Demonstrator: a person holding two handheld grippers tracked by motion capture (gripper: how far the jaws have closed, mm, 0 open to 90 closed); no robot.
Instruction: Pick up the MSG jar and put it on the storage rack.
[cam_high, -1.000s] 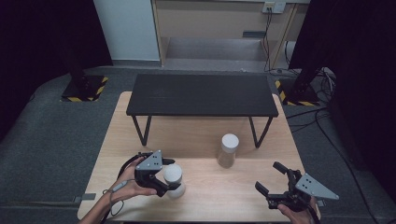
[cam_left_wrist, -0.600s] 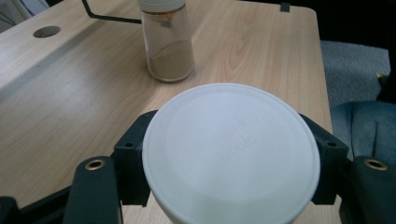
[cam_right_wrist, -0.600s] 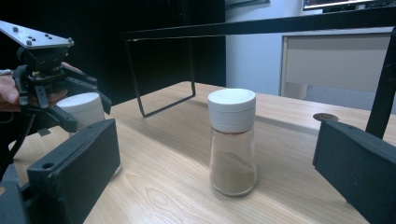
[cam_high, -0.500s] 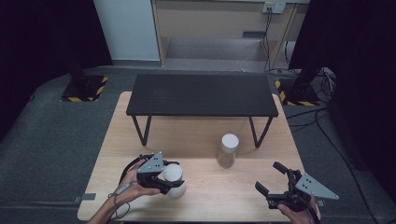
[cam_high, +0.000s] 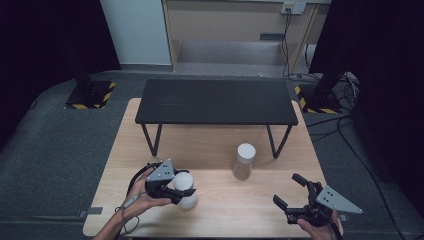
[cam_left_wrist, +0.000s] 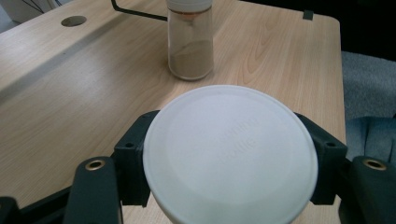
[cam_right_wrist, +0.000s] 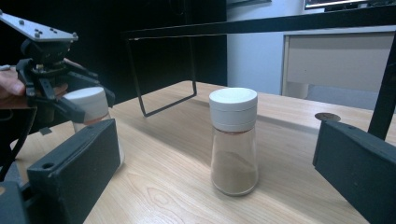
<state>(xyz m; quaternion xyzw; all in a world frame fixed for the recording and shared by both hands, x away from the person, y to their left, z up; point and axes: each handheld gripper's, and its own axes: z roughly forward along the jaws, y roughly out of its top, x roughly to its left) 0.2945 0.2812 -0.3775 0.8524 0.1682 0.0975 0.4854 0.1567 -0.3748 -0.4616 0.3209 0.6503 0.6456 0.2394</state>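
The left tongs (cam_high: 184, 189) have just been closing and now clench the white lid of a jar (cam_high: 185, 190) at the near left of the worktop (cam_high: 220, 145). The right tongs (cam_high: 290, 192) hang released at the near right, well apart from a second jar (cam_high: 244, 161).

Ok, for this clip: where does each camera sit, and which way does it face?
High view: above the person's side, facing forward and down on the table; both forearms enter below.
Left gripper view: on the left gripper, looking down on the capped jar its fingers clamp.
Right gripper view: on the open right gripper, level across the table.
All views share the spice jar.
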